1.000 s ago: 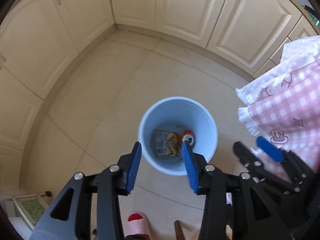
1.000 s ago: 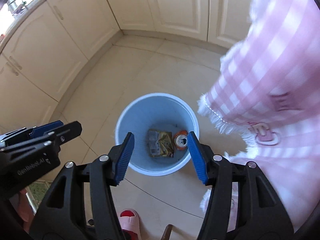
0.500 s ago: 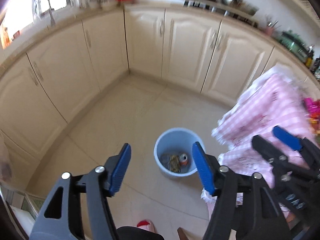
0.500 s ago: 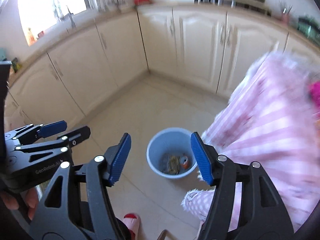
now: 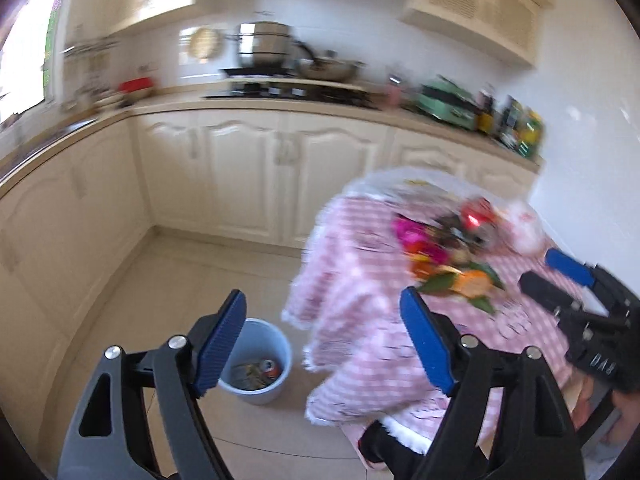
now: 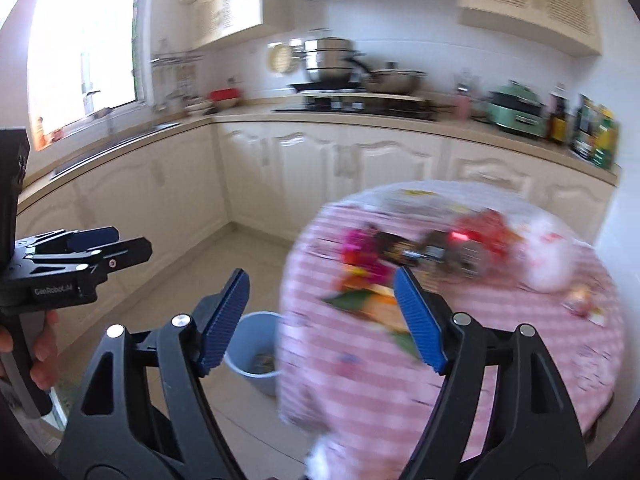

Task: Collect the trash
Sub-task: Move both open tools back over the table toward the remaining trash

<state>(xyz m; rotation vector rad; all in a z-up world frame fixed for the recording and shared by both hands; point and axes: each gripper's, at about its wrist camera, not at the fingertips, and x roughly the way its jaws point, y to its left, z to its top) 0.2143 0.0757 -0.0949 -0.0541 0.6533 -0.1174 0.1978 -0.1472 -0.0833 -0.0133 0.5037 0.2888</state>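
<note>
The trash, a blurred heap of bright wrappers and peel in pink, orange, red and green (image 5: pixel 444 260), lies on the round table under a pink-and-white checked cloth with a white fringe (image 5: pixel 360 320); single items in the heap cannot be told apart. To the right of the heap on the same cloth sits a crumpled whitish plastic bag (image 6: pixel 548 256), and nearer the table's right edge a small loose scrap (image 6: pixel 582 302).

On the pale tiled floor (image 5: pixel 208 276), just beside the table's left edge, stands the round light-blue plastic bin (image 5: pixel 260 364), with a red-topped can and some crumpled packaging in its bottom.

The left gripper (image 5: pixel 324 344) hangs in the air above the table's near-left edge, its blue-padded jaws spread wide with nothing between them; they have just been opening. The right gripper (image 6: pixel 322 320) hangs above the table's near edge with the bin below its left jaw, also spread wide and empty, its jaws likewise just opening. A hand (image 6: pixel 42 356) holds the left tool's handle.

Beyond the table runs a row of cream cabinets (image 6: pixel 304 168) beneath a counter carrying steel pots (image 6: pixel 328 60).
</note>
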